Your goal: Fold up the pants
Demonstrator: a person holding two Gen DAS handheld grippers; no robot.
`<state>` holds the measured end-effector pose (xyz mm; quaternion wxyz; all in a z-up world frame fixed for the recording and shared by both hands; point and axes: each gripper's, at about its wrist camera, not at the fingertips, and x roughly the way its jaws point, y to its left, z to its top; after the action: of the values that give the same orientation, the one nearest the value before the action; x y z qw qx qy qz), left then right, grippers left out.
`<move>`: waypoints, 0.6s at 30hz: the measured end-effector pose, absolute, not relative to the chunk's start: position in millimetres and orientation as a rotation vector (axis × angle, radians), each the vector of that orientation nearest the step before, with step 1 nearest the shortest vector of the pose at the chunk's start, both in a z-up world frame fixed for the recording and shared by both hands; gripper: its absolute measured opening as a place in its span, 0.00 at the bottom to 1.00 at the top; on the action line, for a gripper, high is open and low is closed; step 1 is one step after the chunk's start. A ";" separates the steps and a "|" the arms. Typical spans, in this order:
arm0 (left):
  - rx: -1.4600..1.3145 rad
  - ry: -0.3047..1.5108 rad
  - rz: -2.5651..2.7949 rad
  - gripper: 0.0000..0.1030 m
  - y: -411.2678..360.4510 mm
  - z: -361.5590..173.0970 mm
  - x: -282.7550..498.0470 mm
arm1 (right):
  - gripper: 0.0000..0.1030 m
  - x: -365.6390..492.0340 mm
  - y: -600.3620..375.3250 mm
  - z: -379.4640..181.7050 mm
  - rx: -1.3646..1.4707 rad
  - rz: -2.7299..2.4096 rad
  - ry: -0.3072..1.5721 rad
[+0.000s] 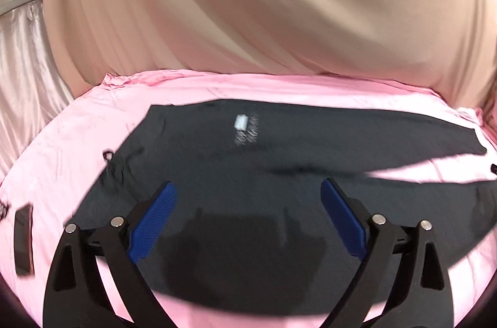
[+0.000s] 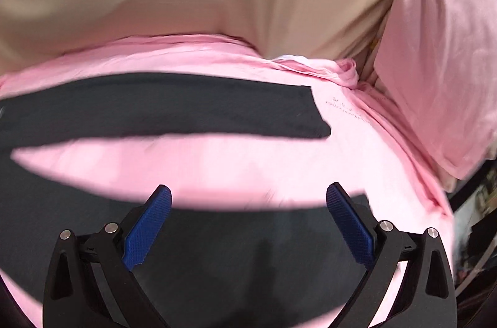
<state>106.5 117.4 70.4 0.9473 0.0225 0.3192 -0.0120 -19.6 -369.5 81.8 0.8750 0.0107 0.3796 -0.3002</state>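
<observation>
Dark grey pants (image 1: 279,166) lie spread flat on a pink bed sheet (image 1: 77,148), waist to the left, with a small white label (image 1: 240,121) on the upper part. The two legs run to the right and split apart. My left gripper (image 1: 248,188) is open and empty, hovering over the waist area. In the right wrist view the far leg (image 2: 186,107) and the near leg (image 2: 233,259) lie apart with pink sheet (image 2: 202,169) between them. My right gripper (image 2: 248,194) is open and empty above the near leg's end.
A beige curtain (image 1: 248,2) hangs behind the bed. A pink pillow (image 2: 441,64) stands at the right. A dark flat object (image 1: 24,241) lies on the sheet at the left edge. A drawstring loop (image 1: 108,155) sticks out at the waist.
</observation>
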 end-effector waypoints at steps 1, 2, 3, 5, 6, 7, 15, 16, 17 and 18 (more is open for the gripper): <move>0.049 0.670 -0.009 0.90 123.8 69.9 120.9 | 0.93 -13.2 -386.4 81.8 0.048 -0.625 0.798; 0.044 0.695 -0.006 0.90 133.0 68.3 138.9 | 0.93 -5.1 -403.2 81.4 0.066 -0.627 0.802; 0.030 0.717 0.009 0.90 143.3 66.6 155.5 | 0.93 1.9 -418.2 80.8 0.081 -0.635 0.808; -0.006 0.751 0.043 0.90 163.0 64.0 184.5 | 0.93 13.3 -442.1 81.5 0.112 -0.637 0.809; -0.032 0.773 0.047 0.90 175.3 62.4 201.3 | 0.93 18.6 -453.2 80.7 0.136 -0.628 0.806; -0.045 0.786 0.042 0.90 181.9 60.7 211.7 | 0.93 23.1 -462.5 81.7 0.153 -0.625 0.802; -0.091 0.884 0.197 0.90 261.2 42.1 332.8 | 0.95 70.1 -526.7 71.9 0.260 -0.625 0.828; -0.083 0.899 0.210 0.90 265.3 38.1 343.0 | 0.95 76.1 -534.6 69.3 0.270 -0.626 0.838; -0.066 0.916 0.239 0.90 270.1 31.9 355.1 | 0.95 80.3 -538.6 67.0 0.283 -0.622 0.850; -0.061 0.941 0.256 0.90 274.6 24.8 365.4 | 0.95 84.7 -542.0 64.5 0.293 -0.617 0.863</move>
<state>365.4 274.6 24.8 0.8830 -0.0292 0.4520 0.1231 84.7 -542.0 64.5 0.8524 0.1393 0.4099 -0.2933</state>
